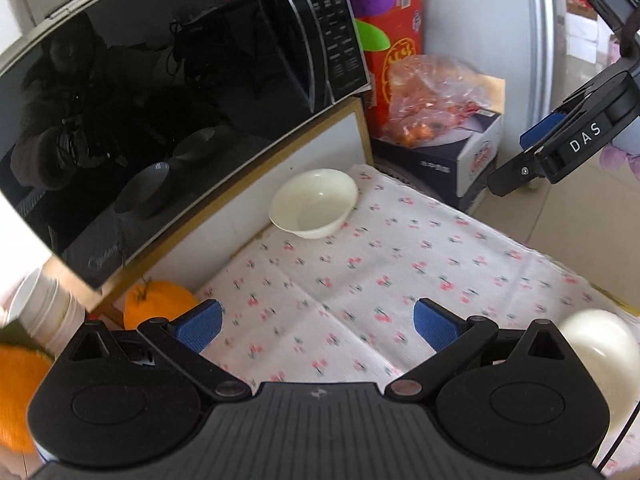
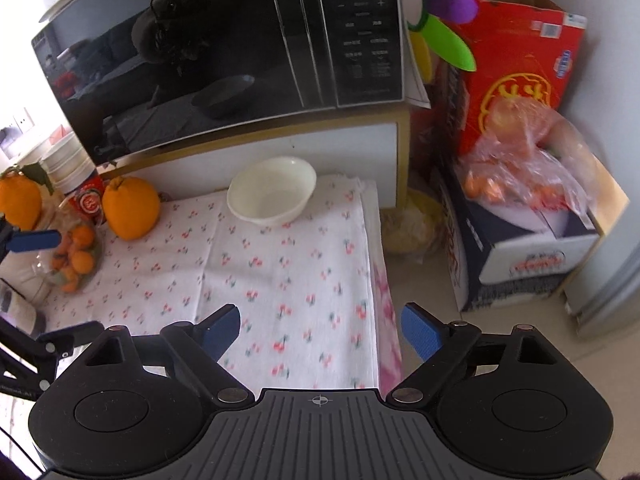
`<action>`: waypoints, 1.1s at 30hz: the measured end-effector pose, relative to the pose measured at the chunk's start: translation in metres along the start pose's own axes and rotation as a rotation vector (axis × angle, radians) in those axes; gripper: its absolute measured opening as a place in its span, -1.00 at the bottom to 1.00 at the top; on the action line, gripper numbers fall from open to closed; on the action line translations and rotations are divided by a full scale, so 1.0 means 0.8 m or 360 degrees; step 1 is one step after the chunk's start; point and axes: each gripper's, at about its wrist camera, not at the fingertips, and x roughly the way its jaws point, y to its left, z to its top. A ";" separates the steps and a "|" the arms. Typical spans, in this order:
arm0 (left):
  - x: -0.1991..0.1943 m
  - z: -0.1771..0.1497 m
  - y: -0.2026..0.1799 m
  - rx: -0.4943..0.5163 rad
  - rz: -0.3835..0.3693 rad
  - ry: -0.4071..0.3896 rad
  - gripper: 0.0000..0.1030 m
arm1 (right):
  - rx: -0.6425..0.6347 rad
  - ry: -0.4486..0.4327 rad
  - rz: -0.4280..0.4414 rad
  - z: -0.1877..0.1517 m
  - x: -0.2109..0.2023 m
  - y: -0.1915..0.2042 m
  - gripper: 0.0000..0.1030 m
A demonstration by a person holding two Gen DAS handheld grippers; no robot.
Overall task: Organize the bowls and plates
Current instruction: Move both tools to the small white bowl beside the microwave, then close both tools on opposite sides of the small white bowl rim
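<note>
You've got the microwave (image 2: 224,48) looming at the back, and the cherry-print cloth (image 2: 280,280) has 1 white bowl (image 2: 272,190) sitting just in front of it. Looks glossy, rigid, probably breakable and slick, so pinch the rim wall. Left gripper (image 1: 318,326) and right gripper (image 2: 320,330) both hang spread wide, holding nothing.

"DAS" on the right gripper (image 1: 532,148) (white letters, black band)
</note>
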 end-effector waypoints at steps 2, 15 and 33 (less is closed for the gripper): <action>0.017 0.008 0.006 0.0025 0.0012 0.0002 0.99 | -0.0006 -0.0001 0.0019 0.011 0.019 -0.005 0.74; 0.141 0.013 0.027 0.0183 -0.0033 -0.0033 0.99 | -0.0469 -0.0136 0.0152 0.037 0.138 -0.002 0.81; 0.212 0.015 0.045 0.0376 -0.0161 -0.0148 0.85 | -0.0851 -0.0148 0.0209 0.049 0.219 0.022 0.76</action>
